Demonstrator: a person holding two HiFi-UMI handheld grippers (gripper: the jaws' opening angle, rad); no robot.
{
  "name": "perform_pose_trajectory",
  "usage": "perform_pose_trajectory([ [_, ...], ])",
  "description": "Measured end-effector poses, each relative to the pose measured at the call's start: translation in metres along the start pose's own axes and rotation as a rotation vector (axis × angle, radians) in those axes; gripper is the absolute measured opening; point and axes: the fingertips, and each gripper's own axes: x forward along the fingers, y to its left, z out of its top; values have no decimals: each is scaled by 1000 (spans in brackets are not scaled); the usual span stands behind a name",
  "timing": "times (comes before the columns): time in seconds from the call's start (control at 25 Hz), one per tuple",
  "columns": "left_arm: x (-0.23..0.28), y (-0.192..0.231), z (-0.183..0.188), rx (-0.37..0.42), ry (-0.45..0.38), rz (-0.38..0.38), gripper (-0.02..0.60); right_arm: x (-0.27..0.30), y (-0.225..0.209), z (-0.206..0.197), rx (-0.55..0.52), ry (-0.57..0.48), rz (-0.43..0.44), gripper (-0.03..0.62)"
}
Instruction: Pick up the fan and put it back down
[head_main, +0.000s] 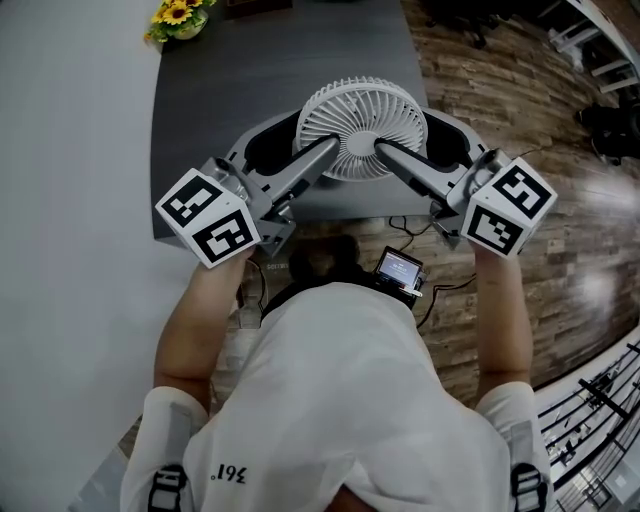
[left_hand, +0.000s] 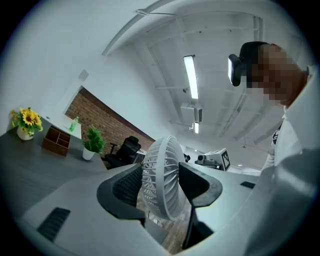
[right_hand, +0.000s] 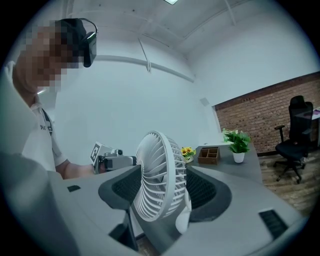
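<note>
We hold the fan (head_main: 352, 128) face-up, seemingly lifted above the near edge of the surface (head_main: 260, 70), with the left tool (head_main: 300, 152) and right tool (head_main: 420, 150) clamped on opposite rims, equally near.

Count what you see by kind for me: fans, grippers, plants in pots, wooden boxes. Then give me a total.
fan: 1
grippers: 2, the left gripper and the right gripper
plants in pots: 2, the sunflowers and the green plant
wooden box: 1
Total: 6
</note>
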Motion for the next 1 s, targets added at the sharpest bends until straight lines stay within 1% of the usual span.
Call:
perform_pose_trajectory([
  [0.28, 19, 14, -6, 4, 41, -3, 247, 4, -23, -5, 14, 28, -9, 267],
  [0.48, 28, 26, -21, 10, 80, -14, 248, 9, -38, -17, 14, 55, -11, 267],
  [0.6, 33, 35, -28, 5, 102, -8, 247, 13, -47, -22, 14, 69, -12, 267],
  [0.88, 37, 48, -42, 33, 143, 14, 247, 22, -59, -38, 15, 98, -14, 267],
  [1.0, 40, 55, -49, 32, 158, 26, 247, 26, -66, -45, 15, 115, -10, 267],
])
